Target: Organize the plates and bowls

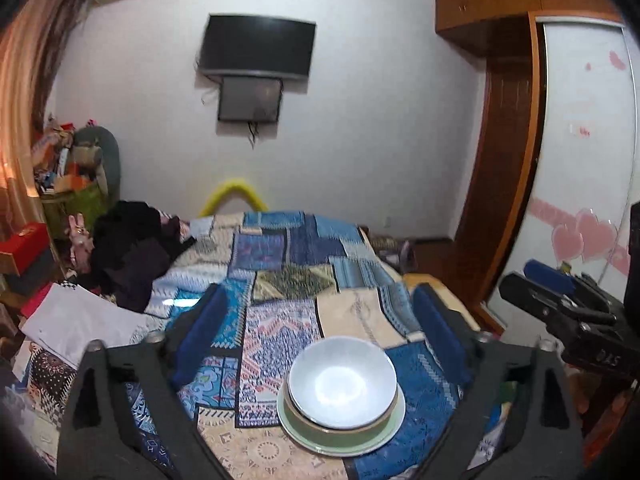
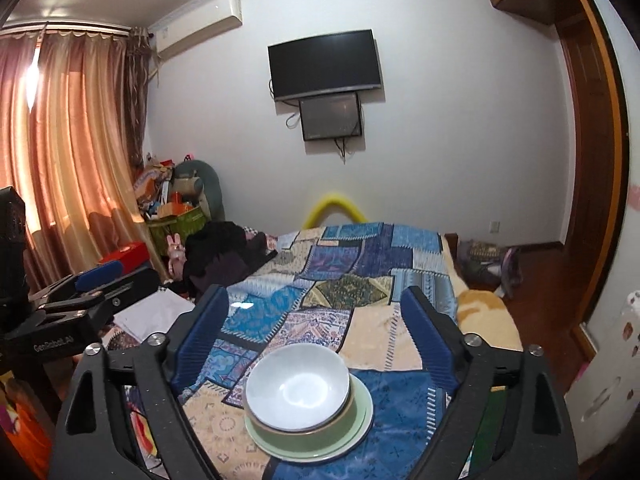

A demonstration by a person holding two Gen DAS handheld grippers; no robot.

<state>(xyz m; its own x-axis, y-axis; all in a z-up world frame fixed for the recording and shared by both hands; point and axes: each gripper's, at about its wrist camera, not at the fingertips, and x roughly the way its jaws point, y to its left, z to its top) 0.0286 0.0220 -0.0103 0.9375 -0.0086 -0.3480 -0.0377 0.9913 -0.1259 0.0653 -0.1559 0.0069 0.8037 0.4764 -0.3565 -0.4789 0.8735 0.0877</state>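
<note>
A white bowl (image 1: 342, 380) sits nested in a green bowl (image 1: 320, 426), which stands on a pale green plate (image 1: 384, 438) on the patchwork bedspread. The same stack shows in the right wrist view: white bowl (image 2: 298, 386), green bowl (image 2: 316, 436), plate (image 2: 362, 408). My left gripper (image 1: 320, 312) is open and empty, held above and behind the stack. My right gripper (image 2: 320, 316) is open and empty, also above the stack. Neither gripper touches the dishes.
The blue patchwork bedspread (image 2: 352, 264) covers the bed. Dark clothes (image 2: 224, 256) and white papers (image 2: 148, 312) lie at its left. A wardrobe (image 1: 500, 160) stands to the right. The other gripper shows at the side of each view (image 1: 568, 308) (image 2: 80, 292).
</note>
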